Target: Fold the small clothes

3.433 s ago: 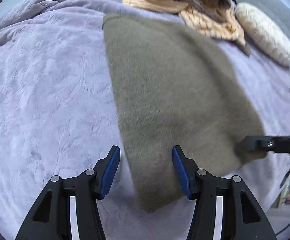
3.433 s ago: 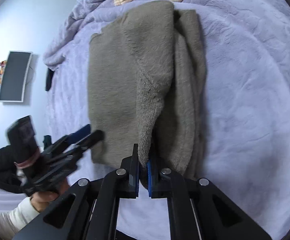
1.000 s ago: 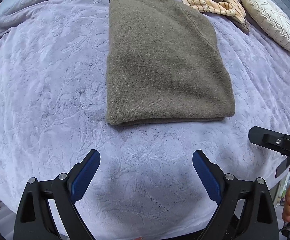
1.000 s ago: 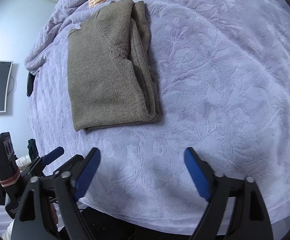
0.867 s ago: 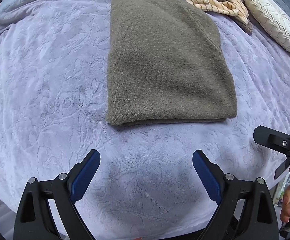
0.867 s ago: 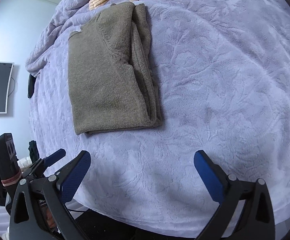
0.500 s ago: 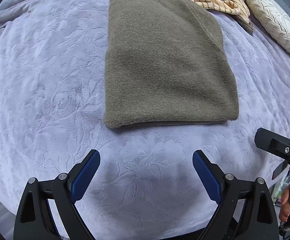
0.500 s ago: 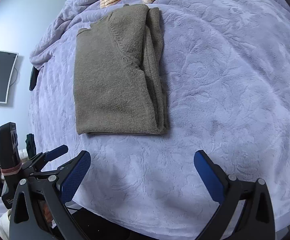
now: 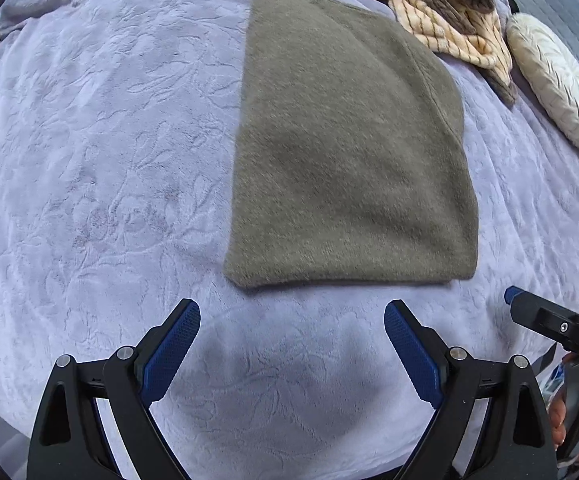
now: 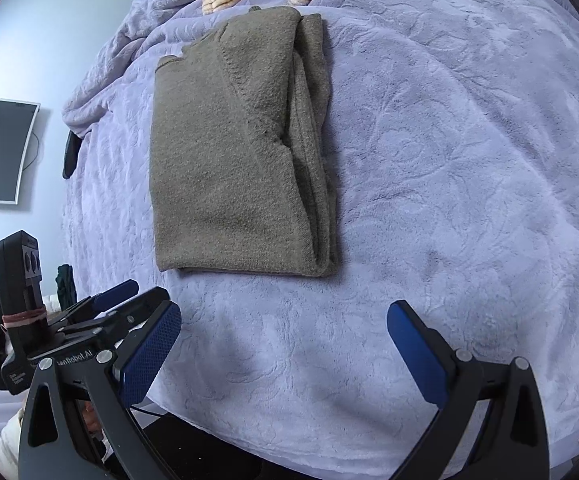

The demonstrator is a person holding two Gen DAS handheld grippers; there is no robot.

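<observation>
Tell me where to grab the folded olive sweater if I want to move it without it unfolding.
Probably the near folded edge of the olive sweater, coming from the bed's front. In the right wrist view its loose layers stack along the right side, so pinch near that corner to trap them all.

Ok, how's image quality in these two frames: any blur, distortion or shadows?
Left wrist view: slight blur on the olive sweater, strong fisheye bending of the lavender blanket, soft shadow between the fingers. Right wrist view: sharper, sweater weave readable, same dark round vignette, even lighting without glare.

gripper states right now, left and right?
Left gripper: open, empty, short of the folded sweater.
Right gripper: open, empty, just opened wider.
</observation>
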